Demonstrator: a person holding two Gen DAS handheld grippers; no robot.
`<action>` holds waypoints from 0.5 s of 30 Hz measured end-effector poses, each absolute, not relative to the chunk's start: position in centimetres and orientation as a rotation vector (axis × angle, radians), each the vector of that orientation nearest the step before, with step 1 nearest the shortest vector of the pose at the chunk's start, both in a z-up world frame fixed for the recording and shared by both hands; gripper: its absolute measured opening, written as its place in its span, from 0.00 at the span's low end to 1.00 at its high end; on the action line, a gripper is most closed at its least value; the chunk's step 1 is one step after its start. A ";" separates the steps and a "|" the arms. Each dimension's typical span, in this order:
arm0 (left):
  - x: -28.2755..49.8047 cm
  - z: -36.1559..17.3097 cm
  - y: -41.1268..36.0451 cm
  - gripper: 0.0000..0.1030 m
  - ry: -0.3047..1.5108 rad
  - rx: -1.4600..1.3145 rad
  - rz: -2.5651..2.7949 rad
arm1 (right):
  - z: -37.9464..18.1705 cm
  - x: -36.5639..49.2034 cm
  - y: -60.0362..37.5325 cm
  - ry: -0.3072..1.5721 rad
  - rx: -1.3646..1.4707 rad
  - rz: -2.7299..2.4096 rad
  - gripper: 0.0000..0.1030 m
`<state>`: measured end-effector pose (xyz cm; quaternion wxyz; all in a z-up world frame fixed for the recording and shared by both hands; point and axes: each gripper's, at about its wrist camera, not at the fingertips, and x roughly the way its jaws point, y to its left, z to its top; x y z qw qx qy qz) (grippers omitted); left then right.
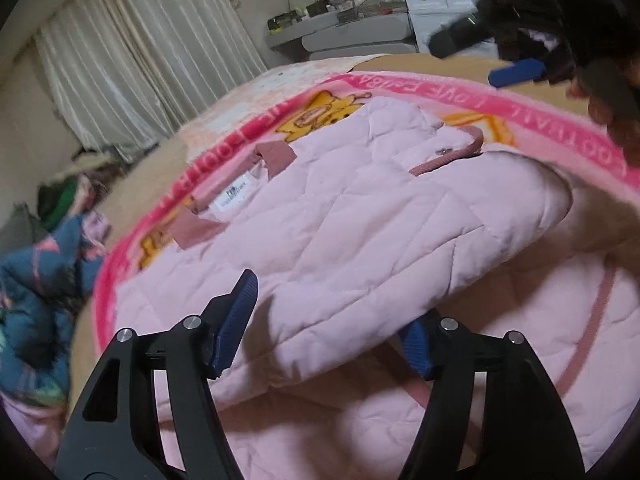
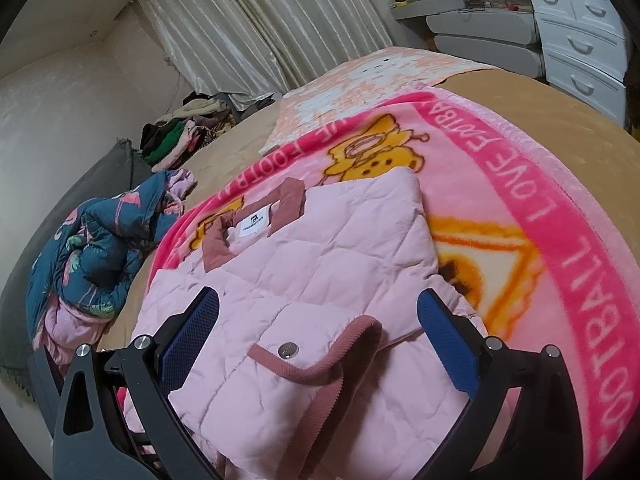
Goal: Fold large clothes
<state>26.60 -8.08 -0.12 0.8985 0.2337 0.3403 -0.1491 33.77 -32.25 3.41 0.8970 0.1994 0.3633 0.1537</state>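
My left tongs (image 1: 320, 320) stand apart, with the folded edge of the pink quilted jacket (image 1: 340, 216) lying between the two blue pads (image 1: 236, 324); the pads are not pressing on it. My right tongs (image 2: 316, 344) are also apart, straddling the jacket's near corner where a snap button (image 2: 287, 349) sits beside the dusty-rose trim, and nothing is clamped there either.

The worry, as I judge it, is the puffiness of this jacket. With neither pair of tongs holding it, the doubled-over layer could spring back up and undo the fold. If I close the left tongs where they are, I may catch only the top layer, or both layers together, and drag the whole jacket across the pink blanket (image 2: 560, 208) instead of turning one part over. The blanket is loose on the bed (image 2: 240, 152) too, so a low bite could pick it up along with the jacket. The right tongs sit over thick trim and a hard snap, a spot that might slip out of the pads.

The jacket lies on the blanket, collar and white label (image 2: 253, 222) pointing away from me toward the curtain (image 2: 260, 20). In the left view its folded edge runs right up between my tongs, with more of the jacket spread underneath. In the right view its near corner lies directly between the open pads. A blue patterned garment (image 2: 100, 240) is heaped off to the left, well apart from the jacket.
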 end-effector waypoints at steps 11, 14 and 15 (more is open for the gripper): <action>27.0 2.1 -4.4 0.91 0.767 0.348 -0.298 | 3.2 32.7 -31.7 0.785 0.439 0.357 0.96; 27.3 2.4 -2.9 0.91 0.803 0.254 -0.306 | 2.8 32.5 -31.1 0.809 0.444 0.363 0.96; 27.3 2.6 -2.4 0.91 0.805 0.213 -0.323 | 2.4 32.4 -30.9 0.826 0.454 0.370 0.96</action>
